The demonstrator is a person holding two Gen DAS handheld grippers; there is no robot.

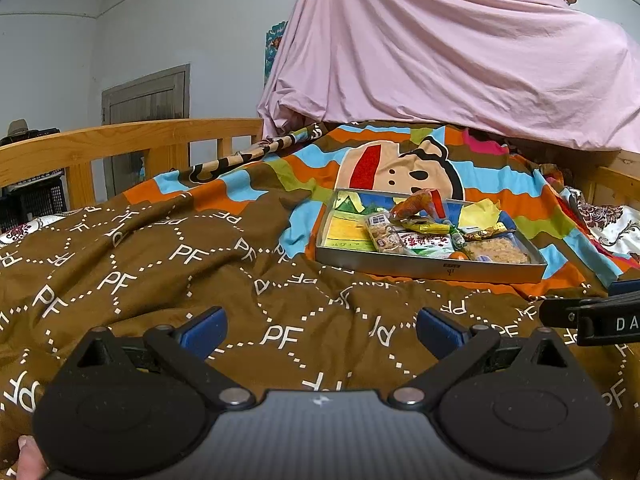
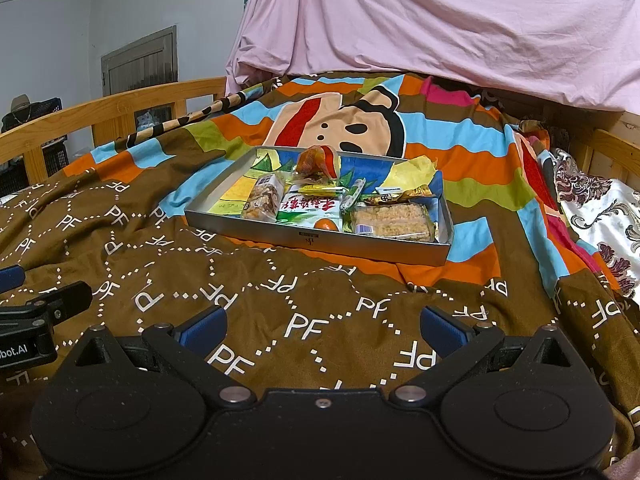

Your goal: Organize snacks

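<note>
A shallow metal tray (image 1: 432,270) (image 2: 312,242) lies on the bed blanket, holding several snack packets. Among them are a green-and-white packet (image 1: 426,245) (image 2: 312,210), a clear bag of brown crackers (image 1: 382,232) (image 2: 264,198), a pale crumbly bar (image 1: 500,252) (image 2: 394,220), an orange bag (image 1: 418,202) (image 2: 316,162) and a small orange fruit (image 1: 459,256) (image 2: 325,225). My left gripper (image 1: 322,326) hovers open over the brown blanket, well short of the tray and to its left. My right gripper (image 2: 322,326) is also open and holds nothing, in front of the tray.
The brown "PF" blanket (image 1: 160,272) (image 2: 160,280) covers the near bed. A wooden rail (image 1: 132,136) (image 2: 112,108) runs along the left. A pink sheet (image 1: 460,60) (image 2: 440,20) drapes behind. The right gripper's body (image 1: 604,318) shows at the left view's edge.
</note>
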